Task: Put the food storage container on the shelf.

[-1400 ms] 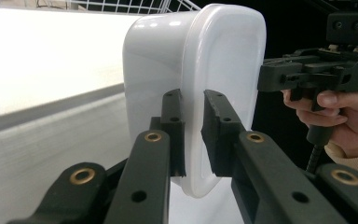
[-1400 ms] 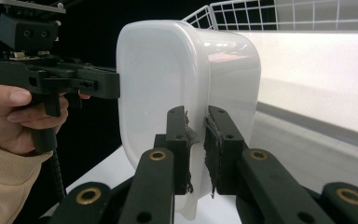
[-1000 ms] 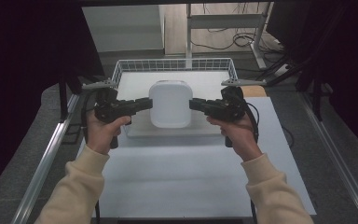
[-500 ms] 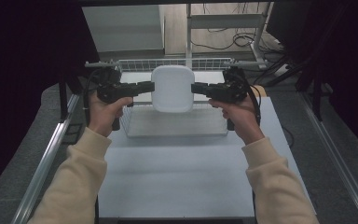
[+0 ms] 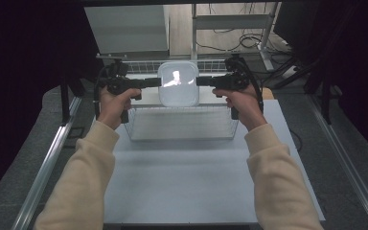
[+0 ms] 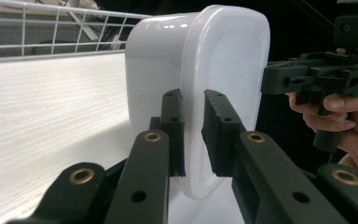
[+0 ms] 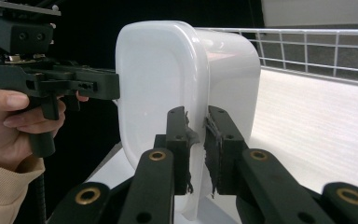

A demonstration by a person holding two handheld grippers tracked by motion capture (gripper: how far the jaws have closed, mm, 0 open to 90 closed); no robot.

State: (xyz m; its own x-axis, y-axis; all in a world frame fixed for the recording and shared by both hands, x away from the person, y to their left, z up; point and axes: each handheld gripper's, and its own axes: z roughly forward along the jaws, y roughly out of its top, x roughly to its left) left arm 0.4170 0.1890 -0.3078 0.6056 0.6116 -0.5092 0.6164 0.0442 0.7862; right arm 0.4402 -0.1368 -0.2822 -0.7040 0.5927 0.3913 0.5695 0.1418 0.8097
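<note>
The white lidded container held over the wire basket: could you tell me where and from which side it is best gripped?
Grip the white container by the thin lid rim that juts out around its top, coming in level from its two opposite sides. The rim is narrow enough for jaws to pinch, while the smooth, rounded body is not. The left gripper and right gripper clamp it so.

I see a white table (image 5: 191, 177) flanked by metal rails (image 5: 45, 167) on grey floor (image 5: 14, 172). Behind it: a grey cabinet (image 5: 127, 31), a metal rack (image 5: 235, 21), and loose cables (image 5: 230, 40). Surroundings are dark.
</note>
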